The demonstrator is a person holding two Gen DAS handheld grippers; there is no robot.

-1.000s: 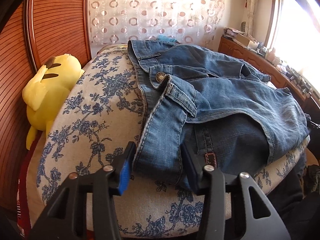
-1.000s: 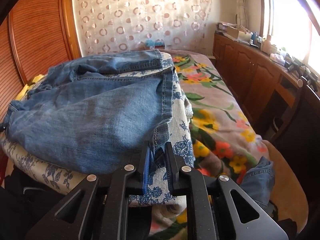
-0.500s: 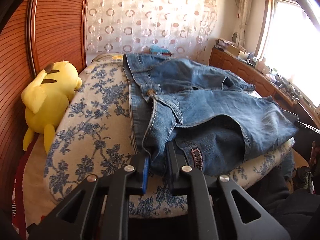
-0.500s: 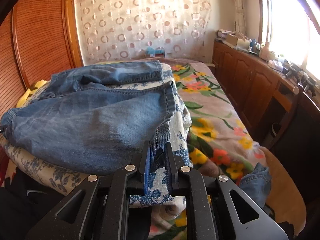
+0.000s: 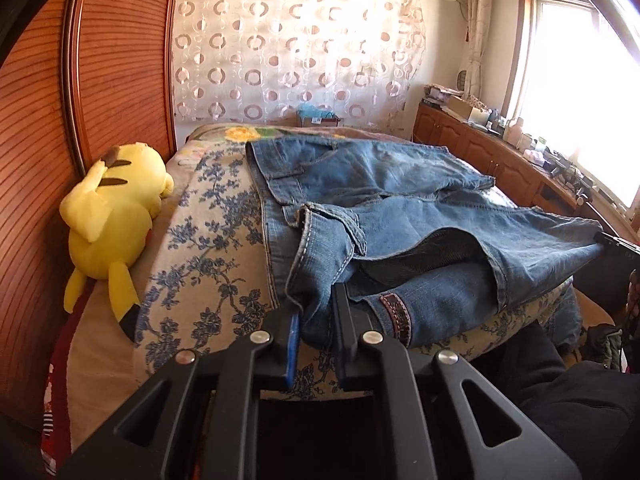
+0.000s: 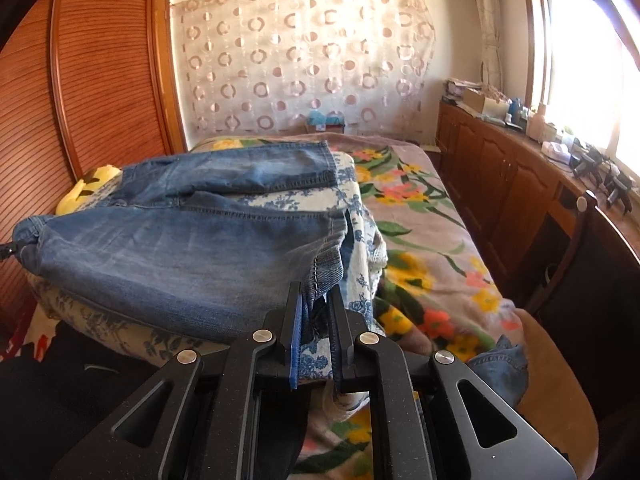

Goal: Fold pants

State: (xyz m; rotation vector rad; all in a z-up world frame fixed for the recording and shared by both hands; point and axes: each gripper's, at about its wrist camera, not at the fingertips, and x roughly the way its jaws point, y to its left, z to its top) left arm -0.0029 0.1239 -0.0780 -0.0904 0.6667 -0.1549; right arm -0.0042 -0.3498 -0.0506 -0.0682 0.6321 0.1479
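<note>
Blue denim pants [image 5: 400, 216] lie across a folded blue-flowered quilt [image 5: 208, 248] on the bed. My left gripper [image 5: 314, 312] is shut on the near waistband corner, which is bunched between its jaws and lifted off the quilt. In the right wrist view the same pants [image 6: 180, 248] stretch to the left. My right gripper [image 6: 316, 312] is shut on the hem end of the near leg, raised above the quilt [image 6: 356, 216]. The far leg [image 6: 248, 172] rests flat behind it. At the right edge of the left wrist view a dark tip of the right gripper [image 5: 612, 240] shows beside the denim.
A yellow plush toy [image 5: 112, 216] lies against the wooden headboard [image 5: 80, 100] on the left. A flowered bedspread [image 6: 424, 232] covers the bed's right half. Wooden cabinets [image 6: 500, 184] with clutter run under the window. More denim [image 6: 500, 364] hangs by the near bed corner.
The left gripper closed on the waistband corner, which lay between open jaws a second ago. Both grippers have since risen, lifting the near edge of the pants off the quilt.
</note>
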